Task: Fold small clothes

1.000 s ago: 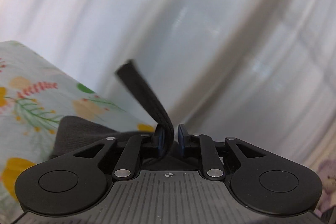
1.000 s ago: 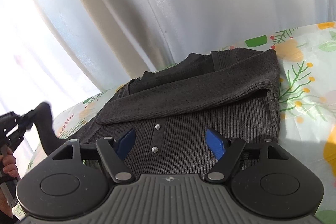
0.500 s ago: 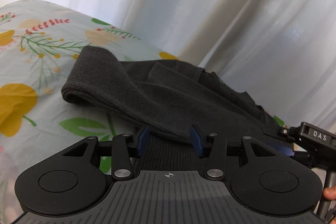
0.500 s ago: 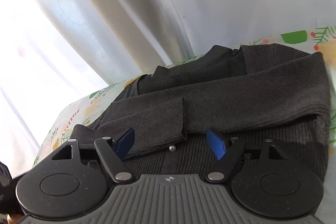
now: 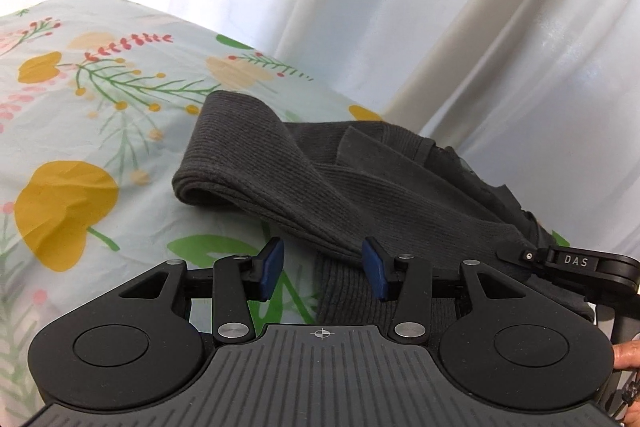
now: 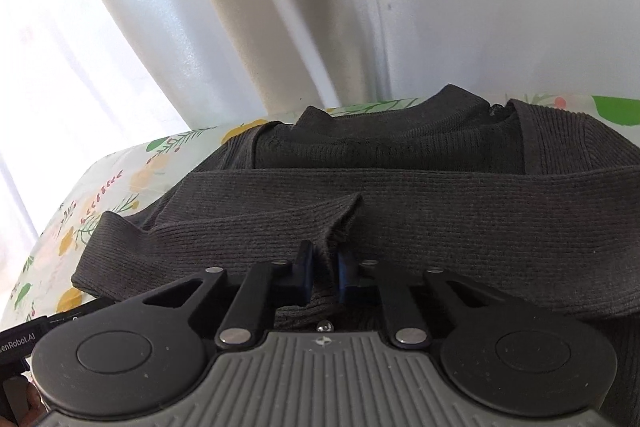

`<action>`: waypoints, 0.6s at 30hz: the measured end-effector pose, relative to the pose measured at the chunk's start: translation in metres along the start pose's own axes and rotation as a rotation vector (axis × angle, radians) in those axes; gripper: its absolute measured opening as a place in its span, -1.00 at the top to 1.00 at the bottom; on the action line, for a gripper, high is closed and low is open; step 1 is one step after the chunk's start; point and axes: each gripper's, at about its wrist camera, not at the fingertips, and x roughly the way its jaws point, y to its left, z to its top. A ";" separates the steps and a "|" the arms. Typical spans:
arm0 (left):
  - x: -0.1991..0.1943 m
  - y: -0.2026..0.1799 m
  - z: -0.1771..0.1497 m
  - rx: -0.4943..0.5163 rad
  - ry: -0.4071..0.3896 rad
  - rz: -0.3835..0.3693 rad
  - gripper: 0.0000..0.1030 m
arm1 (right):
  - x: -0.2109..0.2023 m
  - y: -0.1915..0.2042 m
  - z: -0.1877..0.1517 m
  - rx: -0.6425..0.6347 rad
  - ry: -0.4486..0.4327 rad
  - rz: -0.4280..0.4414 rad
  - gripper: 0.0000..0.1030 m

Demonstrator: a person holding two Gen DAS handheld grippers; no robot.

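**Right tongs pinch the sleeve cuff, left tongs wait open**

A dark ribbed cardigan [image 6: 440, 219] lies on the floral-covered bench [image 5: 80, 147], both sleeves folded across its chest. The right tongs [image 6: 324, 275] are nearly closed, nipping the cuff of the left sleeve [image 6: 336, 223] at their twelve o'clock. That sleeve's long axis runs from nine to three across them. The left tongs [image 5: 322, 275] stand wide apart, holding nothing, with the sleeve's fold [image 5: 240, 155] at eleven o'clock. The right is nearer.
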 end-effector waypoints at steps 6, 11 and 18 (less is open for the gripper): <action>0.002 -0.002 0.009 0.020 -0.009 0.016 0.06 | -0.036 -0.001 0.014 -0.055 -0.185 -0.117 0.89; 0.012 -0.008 0.012 0.043 0.010 0.022 0.06 | -0.057 -0.045 0.023 -0.004 -0.230 -0.281 0.89; 0.021 -0.017 0.014 0.054 0.020 0.013 0.06 | -0.062 -0.078 0.016 0.021 -0.211 -0.361 0.89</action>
